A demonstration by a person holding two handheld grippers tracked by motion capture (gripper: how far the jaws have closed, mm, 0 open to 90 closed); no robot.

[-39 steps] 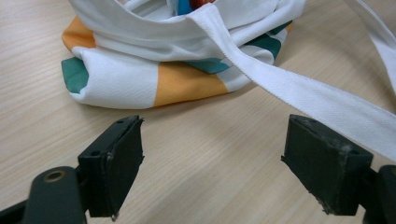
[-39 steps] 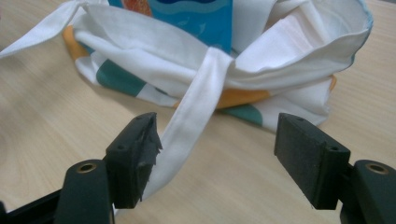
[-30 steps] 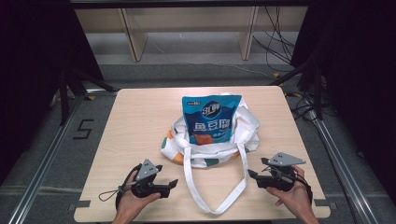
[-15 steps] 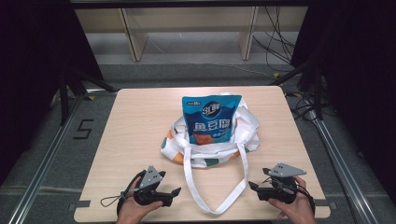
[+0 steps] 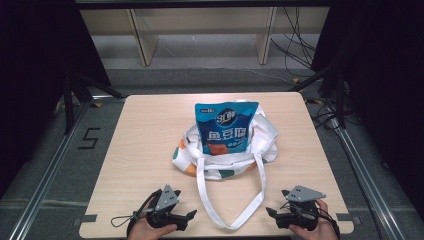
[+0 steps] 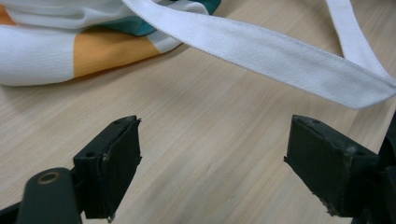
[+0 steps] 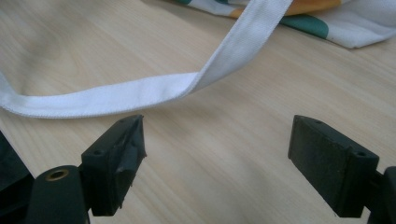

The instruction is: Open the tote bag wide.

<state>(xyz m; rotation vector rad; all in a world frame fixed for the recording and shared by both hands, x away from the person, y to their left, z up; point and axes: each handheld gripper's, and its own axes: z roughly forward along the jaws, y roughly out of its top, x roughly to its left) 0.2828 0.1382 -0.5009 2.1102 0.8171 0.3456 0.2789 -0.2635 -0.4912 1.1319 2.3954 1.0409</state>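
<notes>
A cloth bag [image 5: 227, 152] lies at the middle of the table [image 5: 145, 135], slightly toward the far side. A snack pouch [image 5: 226, 127] lies on top of the bag. The bag's strap [image 5: 231, 200] loops from the bag toward the near edge of the table. The left gripper [image 5: 189, 216] sits at the near edge, left of the strap loop, and the right gripper [image 5: 271, 212] sits at the near edge, right of it, both apart from the strap. A shelf unit [image 5: 200, 30] stands on the floor behind the table.
</notes>
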